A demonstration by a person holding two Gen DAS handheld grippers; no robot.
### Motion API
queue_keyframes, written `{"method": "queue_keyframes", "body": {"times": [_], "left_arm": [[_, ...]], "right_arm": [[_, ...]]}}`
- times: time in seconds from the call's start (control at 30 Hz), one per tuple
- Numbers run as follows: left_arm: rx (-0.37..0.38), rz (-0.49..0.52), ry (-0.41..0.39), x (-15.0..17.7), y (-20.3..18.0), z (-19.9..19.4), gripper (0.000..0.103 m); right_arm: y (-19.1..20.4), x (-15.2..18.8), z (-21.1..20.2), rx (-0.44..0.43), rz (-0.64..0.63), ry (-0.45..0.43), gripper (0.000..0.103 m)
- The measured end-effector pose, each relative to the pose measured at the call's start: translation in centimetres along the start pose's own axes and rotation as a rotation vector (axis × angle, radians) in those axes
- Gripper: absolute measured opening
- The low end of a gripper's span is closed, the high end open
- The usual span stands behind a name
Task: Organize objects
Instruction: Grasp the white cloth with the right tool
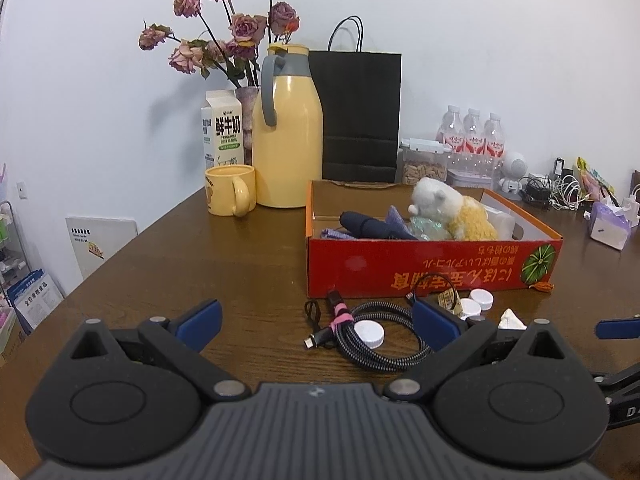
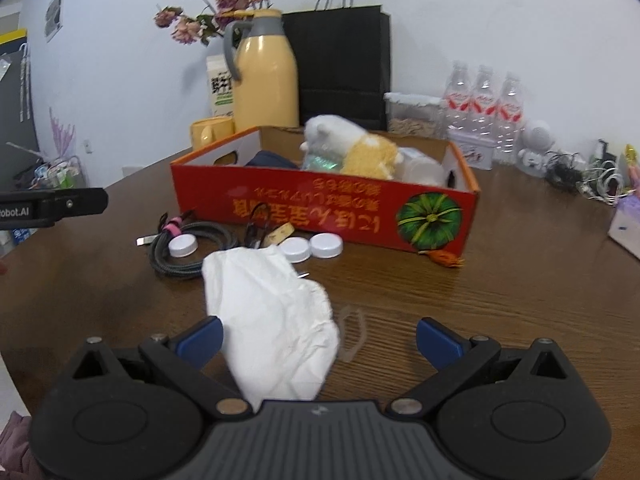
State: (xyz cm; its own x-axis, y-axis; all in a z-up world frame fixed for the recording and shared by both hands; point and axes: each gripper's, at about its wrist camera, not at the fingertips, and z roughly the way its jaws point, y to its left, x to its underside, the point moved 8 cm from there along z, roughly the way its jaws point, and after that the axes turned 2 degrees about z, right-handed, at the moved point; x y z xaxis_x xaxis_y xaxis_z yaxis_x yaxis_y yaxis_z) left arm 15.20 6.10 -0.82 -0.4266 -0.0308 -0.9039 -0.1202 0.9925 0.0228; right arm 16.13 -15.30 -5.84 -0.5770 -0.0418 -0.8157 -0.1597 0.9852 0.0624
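Loose clutter before the red box (image 2: 320, 216): tissue (image 2: 272, 320), coiled cable (image 1: 376, 340), three white caps (image 2: 326, 245).
We hold both the left gripper (image 1: 320, 320) and the right gripper (image 2: 320, 338) spread wide and empty; the tissue lies between the right one's fingers. We judge it may slip or tear if pinched thin, and the cable could snag. The table (image 2: 520, 300) offers open room rightward; the box wall bounds us ahead.

White tissue (image 2: 276, 320) between spread gripper (image 2: 319, 340) fingers, red box (image 2: 320, 212) beyond
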Motion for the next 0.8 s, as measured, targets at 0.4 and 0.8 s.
{"method": "queue_keyframes", "body": {"times": [0.4,0.8], "left_arm": [[-0.012,-0.023,0.019,0.7,1.0,0.3,0.103],[-0.012,-0.025,0.034,1.2,1.0,0.4,0.103]], "right_arm": [[1.8,-0.5,2.6,-0.117,0.02,0.013,0.087],[0.8,-0.3,1.6,-0.163,0.094,-0.019,0.05]]}}
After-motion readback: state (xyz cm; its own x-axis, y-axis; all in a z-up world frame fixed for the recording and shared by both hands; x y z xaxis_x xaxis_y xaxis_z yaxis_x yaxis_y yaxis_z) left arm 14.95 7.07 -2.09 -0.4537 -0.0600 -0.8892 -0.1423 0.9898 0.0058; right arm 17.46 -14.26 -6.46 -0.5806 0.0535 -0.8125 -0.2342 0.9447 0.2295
